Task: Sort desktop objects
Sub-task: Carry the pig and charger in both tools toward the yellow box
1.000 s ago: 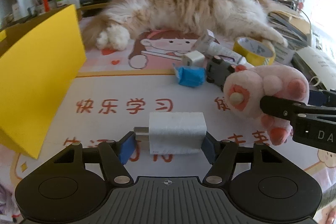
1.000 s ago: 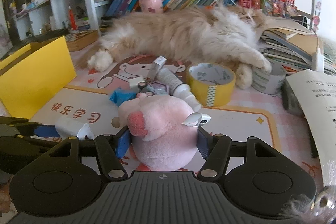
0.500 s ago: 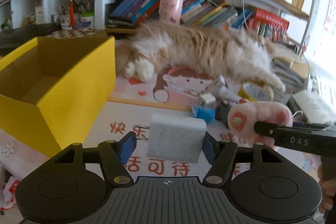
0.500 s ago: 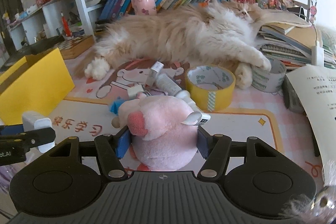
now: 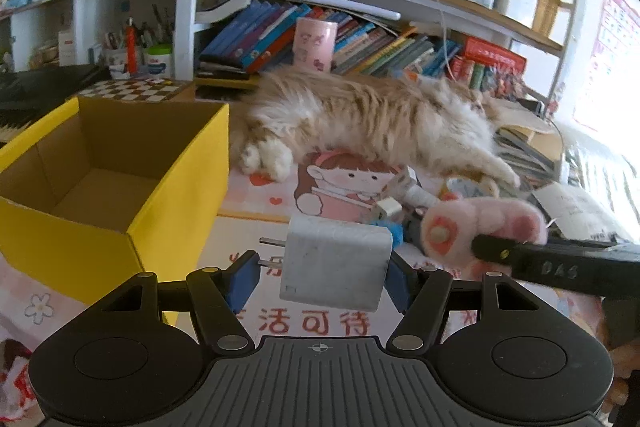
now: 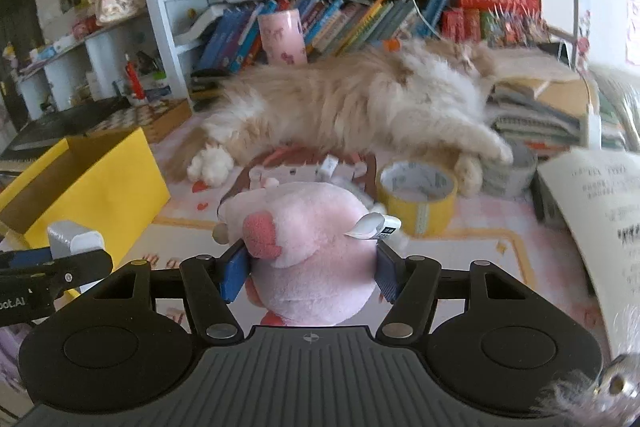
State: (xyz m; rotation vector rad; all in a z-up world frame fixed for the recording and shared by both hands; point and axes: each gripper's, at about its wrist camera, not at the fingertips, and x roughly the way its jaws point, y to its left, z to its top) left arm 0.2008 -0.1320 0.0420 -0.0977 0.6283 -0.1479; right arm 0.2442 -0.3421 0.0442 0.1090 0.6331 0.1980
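Gripping white square plug-in charger (image 5: 335, 264), left gripper (image 5: 320, 277) clamped, near-right of open yellow cardboard box (image 5: 160, 203); right gripper (image 6: 308, 273) squeezing pink plush paw toy (image 6: 308, 247).

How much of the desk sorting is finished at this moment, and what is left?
Nothing looks sorted yet: the yellow box shows only a bare floor. In hand: the left gripper holds a white charger, the right gripper a pink plush toy. Left on the desk: the tape roll, a tube and small items.
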